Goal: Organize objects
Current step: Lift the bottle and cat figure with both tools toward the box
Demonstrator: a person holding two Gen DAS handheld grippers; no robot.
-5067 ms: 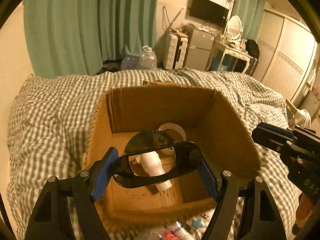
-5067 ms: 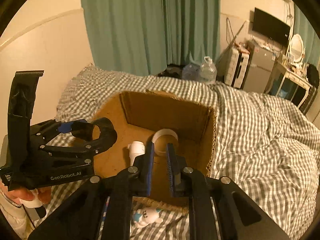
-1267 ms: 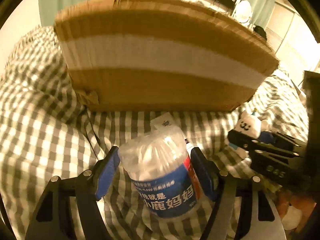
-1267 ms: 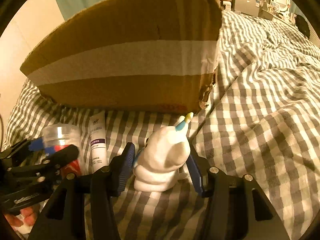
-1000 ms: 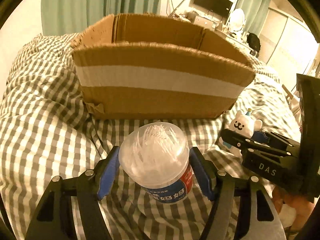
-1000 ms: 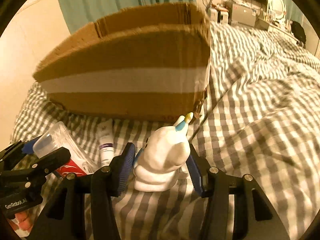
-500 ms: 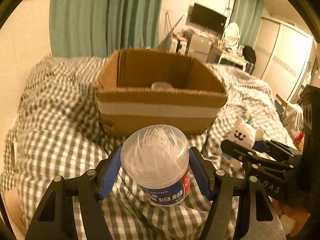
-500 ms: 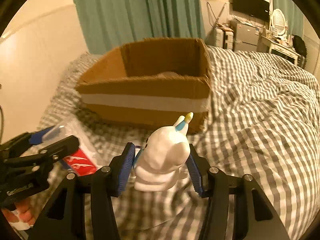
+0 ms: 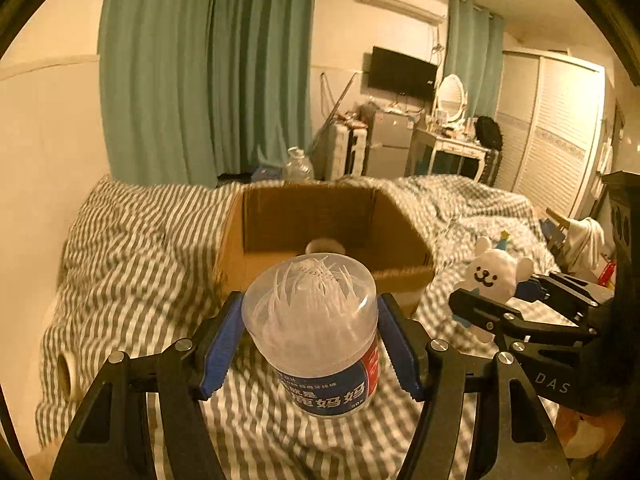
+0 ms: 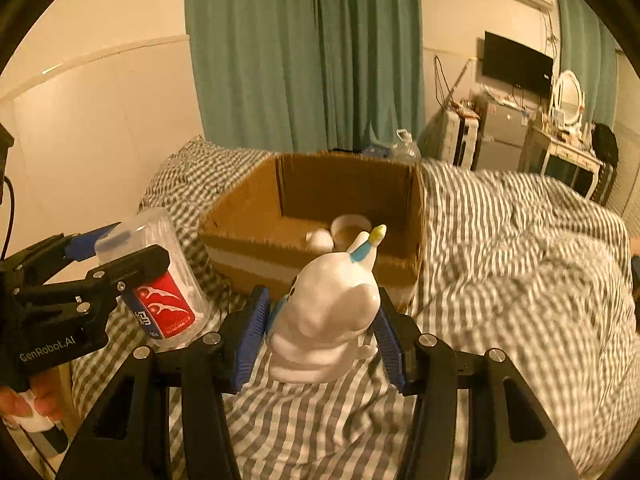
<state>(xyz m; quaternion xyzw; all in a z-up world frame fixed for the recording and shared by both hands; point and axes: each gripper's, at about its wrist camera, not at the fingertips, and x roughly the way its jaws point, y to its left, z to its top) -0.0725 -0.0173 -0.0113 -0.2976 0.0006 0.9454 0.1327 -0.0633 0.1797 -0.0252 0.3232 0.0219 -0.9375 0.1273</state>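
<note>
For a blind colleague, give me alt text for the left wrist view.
The left gripper holds a clear floss-pick jar above a checked bedspread, facing an open cardboard box. At right, the right gripper holds a white bear toy.

The bedcover (image 9: 132,264) is a grey-and-white check. The cardboard box (image 10: 248,220) is brown with a pale tape band across its front. The clear jar (image 9: 316,328) has a blue label with white characters and a red panel. The bear figure (image 9: 494,272) is white, with a blue-and-yellow horn. Green curtains (image 10: 304,52) hang behind. Both tools' pads (image 9: 220,344) are blue on black frames.
</note>
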